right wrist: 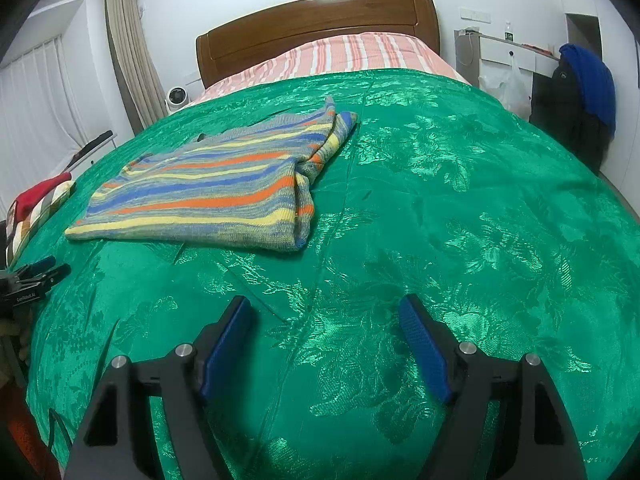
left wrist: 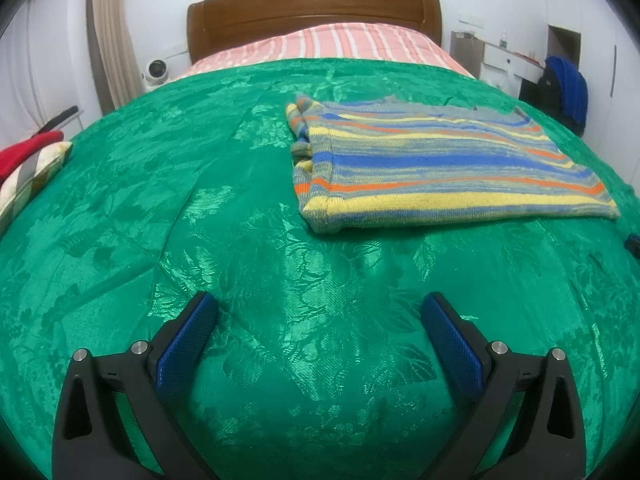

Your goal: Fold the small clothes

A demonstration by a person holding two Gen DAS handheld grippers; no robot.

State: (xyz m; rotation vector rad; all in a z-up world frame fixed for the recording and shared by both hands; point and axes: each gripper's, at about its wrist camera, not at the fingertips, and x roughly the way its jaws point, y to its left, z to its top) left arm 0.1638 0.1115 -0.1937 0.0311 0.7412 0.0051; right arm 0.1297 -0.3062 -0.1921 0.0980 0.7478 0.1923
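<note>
Nearest in each wrist view are the tongs themselves. The left gripper [left wrist: 319, 306] has its blue pads spread wide over bare green cover [left wrist: 240, 208], pinching nothing. The right gripper [right wrist: 325, 308] is likewise spread and empty, hovering over the cover near the foot edge of the bed.

Beyond them lies the sweater [left wrist: 440, 160], striped in blue, yellow and orange, flat on the cover around the middle of the bed and apart from both grippers. From the left view it sits ahead and to the right; from the right view the sweater [right wrist: 208, 192] sits ahead and to the left, so it lies between the two. Its side edges look turned inward, with a sleeve tucked along one side, giving a rough rectangle. Judging by that, the first folds seem done, and what is left is probably to bring the hem up toward the collar, though the fisheye makes it hard to say whether the far end is already doubled.

At the left edge of the bed rests a red-and-checked cloth [left wrist: 28, 164]. Farther off are the striped sheet [left wrist: 340, 46] and the headboard [left wrist: 312, 12].
</note>
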